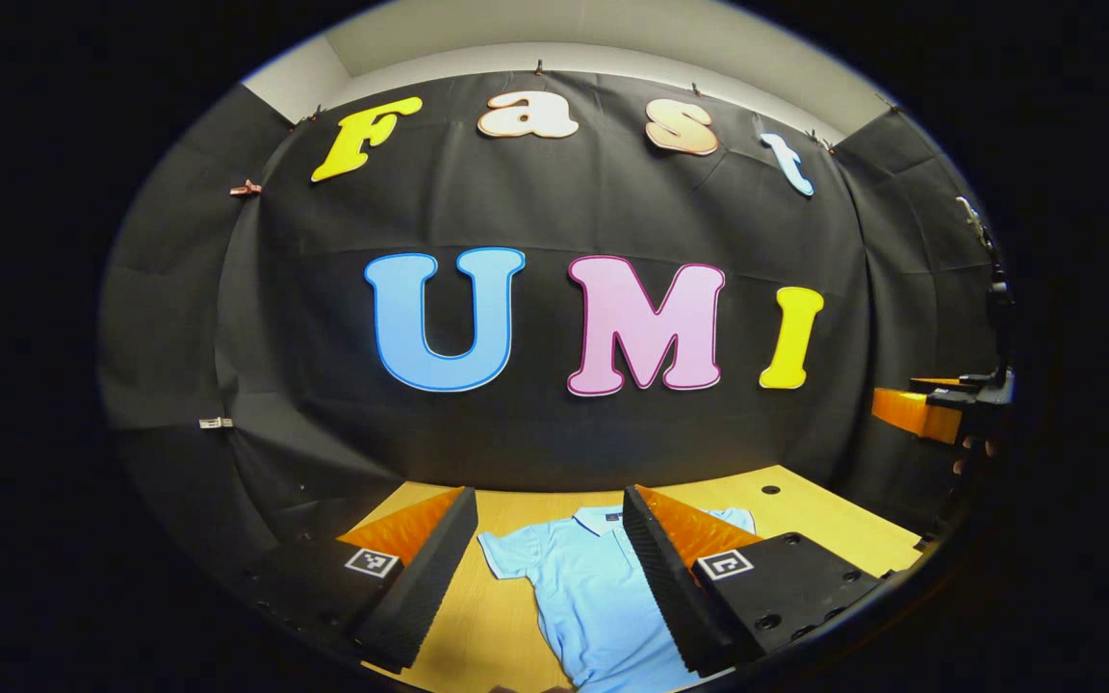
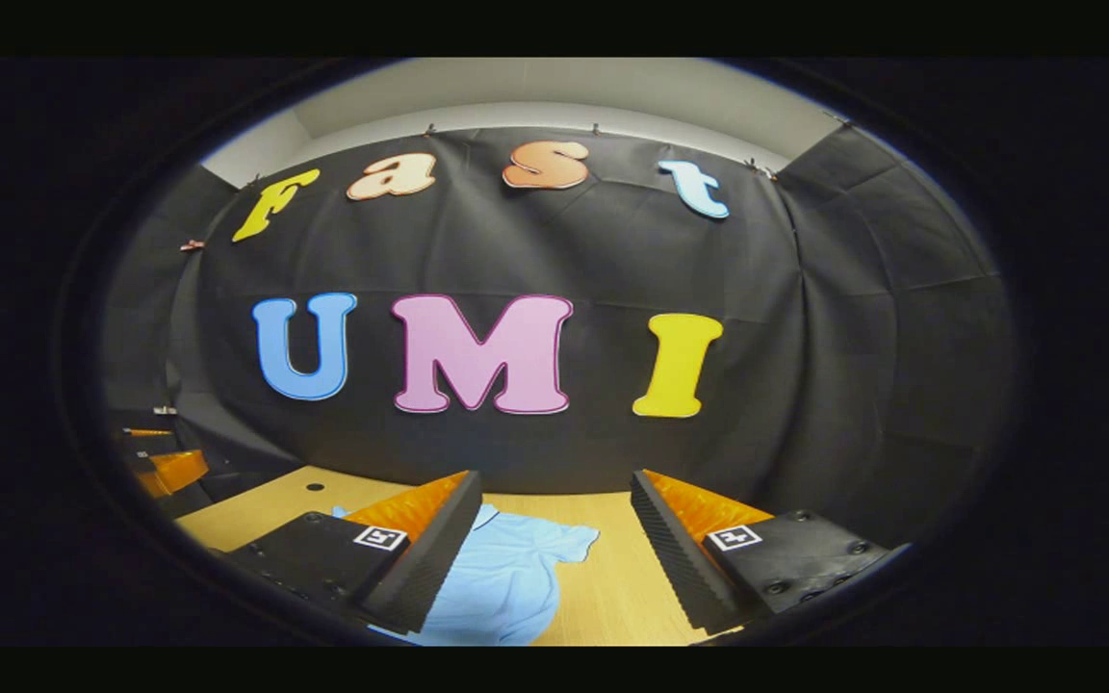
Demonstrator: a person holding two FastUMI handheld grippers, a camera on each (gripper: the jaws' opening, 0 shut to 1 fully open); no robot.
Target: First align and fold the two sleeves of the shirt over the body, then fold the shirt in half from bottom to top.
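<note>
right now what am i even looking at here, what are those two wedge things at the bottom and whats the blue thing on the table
These are two round pictures, each from a camera riding on a hand-held claw that a person carries, one per hand. The wedges at the bottom are that claw's own two fingers. In the left gripper view the left claw is open and holds nothing. In the right gripper view the right claw is also open and holds nothing. The blue thing is a light blue shirt lying flat on a wooden table, sleeves not yet folded.

light blue shirt [image 1: 593, 587] spread flat on the desk [image 1: 805, 510]

short sleeves out to each side, unfolded; collar toward the far wall, face up, body running toward the near edge.
</note>
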